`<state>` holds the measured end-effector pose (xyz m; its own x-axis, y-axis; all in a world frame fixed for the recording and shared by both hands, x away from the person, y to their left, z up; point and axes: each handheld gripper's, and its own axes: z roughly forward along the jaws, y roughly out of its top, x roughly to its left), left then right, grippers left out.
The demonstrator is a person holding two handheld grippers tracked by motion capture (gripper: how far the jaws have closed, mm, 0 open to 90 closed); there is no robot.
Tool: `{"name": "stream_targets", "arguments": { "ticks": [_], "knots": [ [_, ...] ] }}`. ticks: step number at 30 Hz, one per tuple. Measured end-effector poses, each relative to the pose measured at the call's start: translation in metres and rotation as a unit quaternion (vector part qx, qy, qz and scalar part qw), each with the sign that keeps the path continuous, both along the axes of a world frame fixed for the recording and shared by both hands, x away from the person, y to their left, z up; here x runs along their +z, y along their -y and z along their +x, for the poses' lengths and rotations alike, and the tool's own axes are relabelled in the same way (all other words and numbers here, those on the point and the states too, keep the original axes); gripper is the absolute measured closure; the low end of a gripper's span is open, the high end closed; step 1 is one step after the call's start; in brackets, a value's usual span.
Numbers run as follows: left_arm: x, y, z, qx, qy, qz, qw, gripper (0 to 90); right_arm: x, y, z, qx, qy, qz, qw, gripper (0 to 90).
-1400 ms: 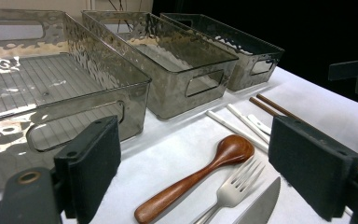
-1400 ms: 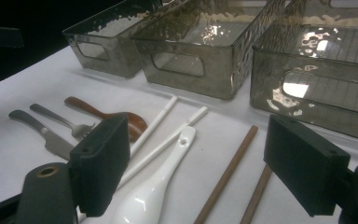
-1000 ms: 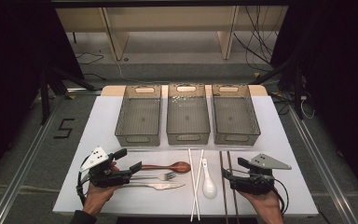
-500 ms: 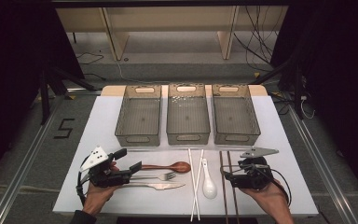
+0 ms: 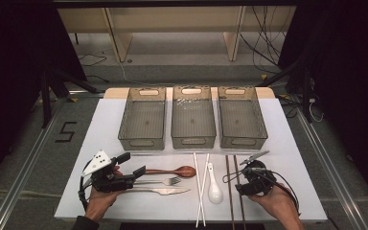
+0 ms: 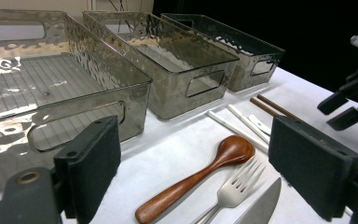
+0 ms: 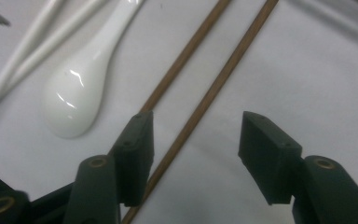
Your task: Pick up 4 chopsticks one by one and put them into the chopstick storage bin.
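My left gripper [image 5: 132, 164] [image 6: 196, 172] rests open at the front left, aimed across the cutlery; a wooden spoon [image 5: 172, 171] [image 6: 200, 175], a fork [image 5: 165, 181] [image 6: 235, 186] and a knife [image 5: 165, 191] [image 6: 261, 205] lie just ahead of its jaws. My right gripper [image 5: 237, 179] [image 7: 193, 140] is tipped down, open, over two brown chopsticks [image 5: 235, 196] [image 7: 209, 95]. One stick runs between the jaws, the other passes the left jaw. White chopsticks [image 5: 202, 184] [image 7: 37, 39] and a white ceramic spoon [image 5: 214, 189] [image 7: 77, 95] lie between the two grippers.
Three smoky clear plastic bins stand side by side behind the cutlery: left bin [image 5: 142, 143] [image 6: 37, 88], middle bin [image 5: 193, 142] [image 6: 168, 60], right bin [image 5: 243, 142] [image 6: 242, 51]. All sit on a white table [image 5: 287, 158]. The other gripper [image 6: 354, 98] shows at the far right of the left gripper view.
My right gripper has tipped downward and lowered over the brown chopsticks. The left gripper and the cutlery have stayed put.
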<state>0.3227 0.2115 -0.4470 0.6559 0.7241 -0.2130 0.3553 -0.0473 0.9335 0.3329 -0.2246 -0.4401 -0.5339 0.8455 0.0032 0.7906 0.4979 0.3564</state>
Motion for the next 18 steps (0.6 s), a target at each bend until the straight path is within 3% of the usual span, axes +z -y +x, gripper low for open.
{"name": "stream_targets", "arguments": {
  "ticks": [7, 14, 18],
  "knots": [
    [0.0, 0.0, 0.0, -0.001, 0.0, 0.0, 1.0, 16.7, -0.009, -0.006, 0.002, 0.01, -0.052, -0.017, 0.9985, 56.2],
    [0.0, 0.0, 0.0, -0.001, 0.0, 0.0, 1.0, 16.7, -0.011, -0.009, 0.002, 0.026, -0.069, -0.033, 0.9967, 60.6],
    [0.0, 0.0, 0.0, -0.001, 0.0, 0.0, 1.0, 16.7, -0.014, -0.011, 0.002, 0.029, -0.08, -0.058, 0.9947, 65.5]
  ]
}}
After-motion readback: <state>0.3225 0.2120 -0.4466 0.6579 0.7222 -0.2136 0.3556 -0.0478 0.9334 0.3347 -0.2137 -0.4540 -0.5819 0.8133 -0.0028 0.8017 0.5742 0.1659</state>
